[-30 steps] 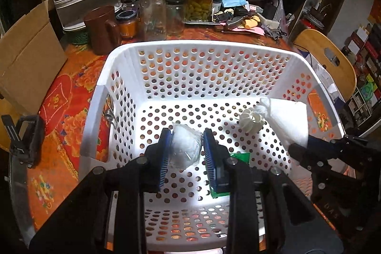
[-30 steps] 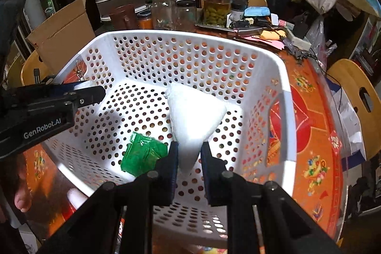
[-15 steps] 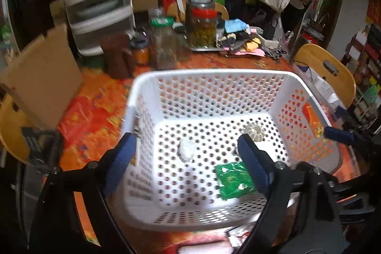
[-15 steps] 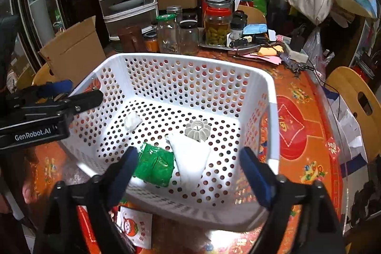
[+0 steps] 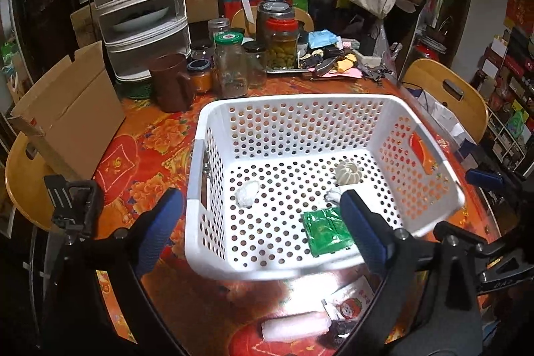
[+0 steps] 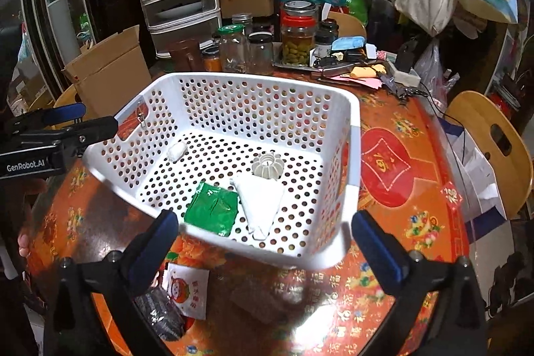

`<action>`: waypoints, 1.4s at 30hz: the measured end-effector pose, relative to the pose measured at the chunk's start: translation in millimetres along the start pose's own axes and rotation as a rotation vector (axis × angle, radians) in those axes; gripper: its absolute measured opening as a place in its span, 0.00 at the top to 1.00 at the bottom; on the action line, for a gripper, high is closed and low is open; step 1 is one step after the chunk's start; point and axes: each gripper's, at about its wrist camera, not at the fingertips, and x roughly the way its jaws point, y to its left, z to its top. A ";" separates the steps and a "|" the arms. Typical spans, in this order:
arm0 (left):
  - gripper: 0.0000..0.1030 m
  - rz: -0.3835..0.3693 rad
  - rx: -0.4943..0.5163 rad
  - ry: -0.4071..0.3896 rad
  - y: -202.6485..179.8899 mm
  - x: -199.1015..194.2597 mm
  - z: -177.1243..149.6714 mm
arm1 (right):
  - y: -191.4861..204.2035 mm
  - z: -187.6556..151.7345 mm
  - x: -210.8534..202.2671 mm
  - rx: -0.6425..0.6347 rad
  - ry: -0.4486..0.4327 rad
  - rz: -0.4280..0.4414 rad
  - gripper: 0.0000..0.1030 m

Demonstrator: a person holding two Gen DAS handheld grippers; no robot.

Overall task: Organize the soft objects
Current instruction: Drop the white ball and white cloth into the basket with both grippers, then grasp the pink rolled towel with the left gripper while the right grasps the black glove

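Left wrist view: the left tool (image 5: 260, 216) hangs above the near edge of the white perforated basket (image 5: 427, 139), its blue-padded jaws spread wide and holding nothing. Right wrist view: the right tool (image 6: 263, 239) likewise hangs at the basket's near rim (image 6: 353, 155), jaws wide and empty.

Basket contents, all on its floor:
- Small clear-wrapped white bundle (image 5: 247, 193), towards the left wall, apart from the rest.
- Ribbed cream round piece (image 5: 347, 173), towards the far right part of the floor.
- White folded triangular cloth (image 6: 260, 201), just in front of the ribbed piece and touching it; mostly hidden behind a tool finger in the left view.
- Green foil packet (image 6: 212, 209), near edge of the floor, lying against the cloth's left side.

Outside the basket, on the orange patterned desk (image 6: 414, 222) at its near edge: a white sachet with a cartoon print (image 6: 187, 292), a dark crinkled packet (image 6: 160, 312) beside it, and a pale pink roll (image 5: 295, 326). Glass jars (image 5: 230, 65) stand along the far edge.
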 end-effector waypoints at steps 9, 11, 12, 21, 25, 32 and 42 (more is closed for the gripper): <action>0.09 -0.034 0.012 -0.053 -1.0 -53.2 -30.3 | 0.0 -25.0 -28.4 0.021 -0.017 0.031 0.00; 0.09 -0.046 0.016 -0.058 -1.6 -62.8 -37.4 | -1.0 -31.7 -34.4 0.026 -0.020 0.033 0.00; 0.09 -0.043 0.021 -0.058 -2.3 -67.9 -42.4 | -1.5 -34.9 -37.3 0.032 -0.025 0.036 0.00; 0.08 -0.073 0.018 -0.058 -6.2 -97.3 -97.0 | 1.4 -77.3 -66.3 0.056 -0.061 0.064 0.00; 0.08 -0.086 -0.010 -0.049 -4.7 -100.3 -125.5 | 6.0 -100.4 -75.6 0.060 -0.078 0.067 0.00; 0.08 -0.099 -0.046 0.000 -3.6 -78.7 -168.3 | 23.4 -145.7 -69.3 0.076 -0.075 0.090 0.00; 0.08 -0.101 -0.090 0.134 -1.2 -1.1 -175.2 | 67.1 -158.5 -6.7 0.043 0.012 0.191 0.08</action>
